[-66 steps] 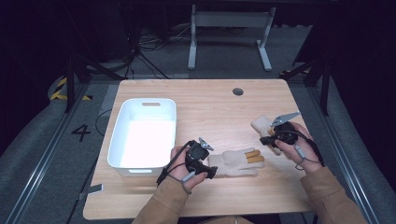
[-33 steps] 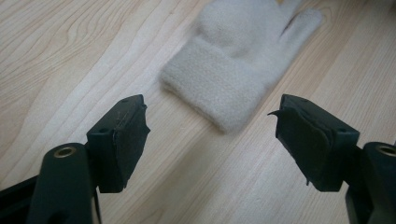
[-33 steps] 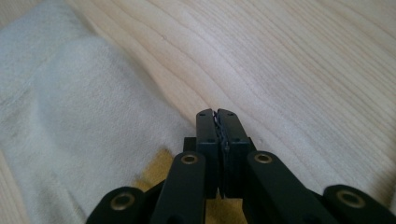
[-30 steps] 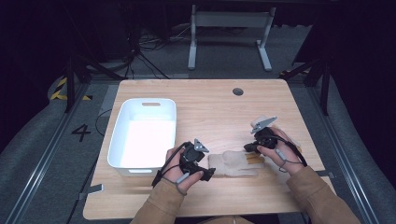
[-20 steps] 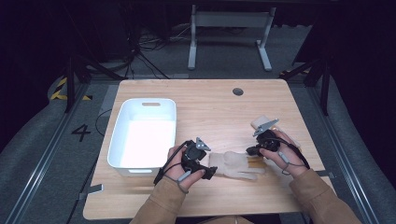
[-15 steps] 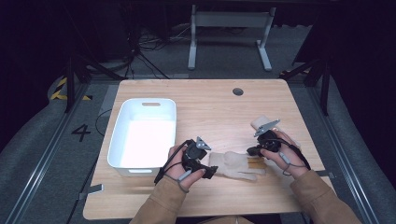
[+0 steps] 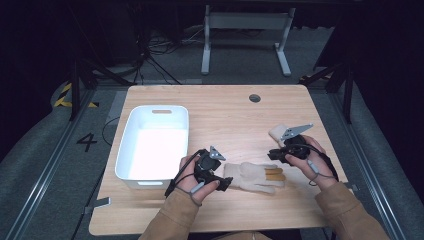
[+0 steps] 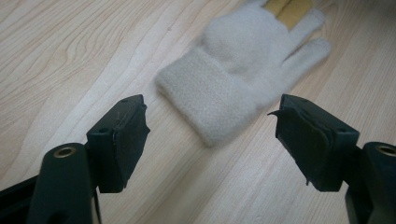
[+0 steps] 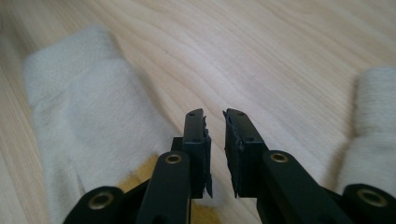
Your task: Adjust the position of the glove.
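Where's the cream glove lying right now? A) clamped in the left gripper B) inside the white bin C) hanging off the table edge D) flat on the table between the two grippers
D: the glove lies flat on the table, cuff toward the open left gripper, which holds nothing, fingers toward the right gripper; the bin stands apart to the left.

Bright tabletop, dark surroundings, soft close-ups

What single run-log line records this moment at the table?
left gripper: open, at glove cuff | right gripper: jaws just opening, nothing between, above glove's fingers | second glove: behind right hand | tub: left
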{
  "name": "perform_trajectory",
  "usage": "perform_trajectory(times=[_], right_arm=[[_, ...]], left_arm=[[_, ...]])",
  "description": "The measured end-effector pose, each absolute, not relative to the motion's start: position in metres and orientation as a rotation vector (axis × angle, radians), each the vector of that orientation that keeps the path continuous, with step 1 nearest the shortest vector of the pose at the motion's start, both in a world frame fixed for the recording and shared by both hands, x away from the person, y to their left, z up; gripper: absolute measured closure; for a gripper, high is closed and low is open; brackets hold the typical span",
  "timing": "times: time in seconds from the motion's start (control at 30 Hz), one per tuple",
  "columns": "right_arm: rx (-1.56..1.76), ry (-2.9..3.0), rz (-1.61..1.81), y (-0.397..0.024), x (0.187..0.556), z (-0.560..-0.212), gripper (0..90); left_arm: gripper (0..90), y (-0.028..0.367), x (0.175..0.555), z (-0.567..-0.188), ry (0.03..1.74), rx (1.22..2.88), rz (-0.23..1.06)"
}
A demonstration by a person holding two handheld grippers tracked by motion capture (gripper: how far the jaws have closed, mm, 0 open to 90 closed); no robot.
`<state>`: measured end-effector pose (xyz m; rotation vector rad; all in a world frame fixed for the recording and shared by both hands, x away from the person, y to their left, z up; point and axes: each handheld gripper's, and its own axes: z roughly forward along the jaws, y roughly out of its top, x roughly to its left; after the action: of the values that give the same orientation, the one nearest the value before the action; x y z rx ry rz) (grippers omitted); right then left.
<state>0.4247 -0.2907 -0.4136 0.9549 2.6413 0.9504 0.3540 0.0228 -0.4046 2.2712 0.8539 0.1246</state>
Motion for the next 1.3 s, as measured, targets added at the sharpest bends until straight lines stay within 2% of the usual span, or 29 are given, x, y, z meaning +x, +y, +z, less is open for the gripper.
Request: perform_trajectory(times=[0.33,0.47,0.53,0.57,0.9,1.03,1.3], right_arm=[[1.058,2.5,1.036,-0.318,0.429,-0.4,73.0],[1.084,2.423,1.077,-0.33,0.432,-0.398,64.2],[1.101,2.388,1.074,-0.335,0.434,-0.398,63.3],[1.132,2.359,1.058,-0.341,0.436,-0.399,59.5],[1.227,2.254,0.937,-0.363,0.448,-0.415,49.9],[1.245,2.23,0.897,-0.367,0.451,-0.422,47.2],[1.279,2.258,0.843,-0.368,0.456,-0.435,47.6]], left_arm=[[25.8,0.023,0.354,-0.405,0.859,2.273,0.128],[25.8,0.023,0.354,-0.405,0.857,2.277,0.13],[25.6,0.023,0.354,-0.406,0.854,2.279,0.12],[25.6,0.023,0.354,-0.406,0.852,2.282,0.121],[25.5,0.023,0.354,-0.407,0.852,2.286,0.119],[25.3,0.022,0.354,-0.408,0.847,2.29,0.114],[25.1,0.022,0.354,-0.408,0.846,2.293,0.114]])
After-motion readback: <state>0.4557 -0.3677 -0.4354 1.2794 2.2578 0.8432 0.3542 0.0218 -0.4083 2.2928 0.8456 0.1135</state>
